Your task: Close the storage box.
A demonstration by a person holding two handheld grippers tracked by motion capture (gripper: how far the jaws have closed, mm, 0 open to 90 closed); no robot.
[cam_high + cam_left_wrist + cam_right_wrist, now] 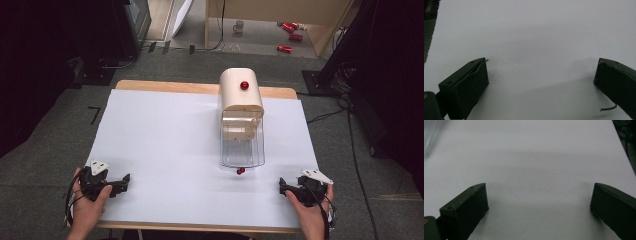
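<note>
The left tongs (125, 181) and right tongs (283, 186) were held low at the near corners of the desk (165, 140), jaws apart and empty. A small red ball (240, 171) was seen on the white surface, just before the open front of the clear-fronted cream dispenser (242, 117), nearer the right tongs. The work was judged to be at its start. The next move would require a reach to the ball.
</note>
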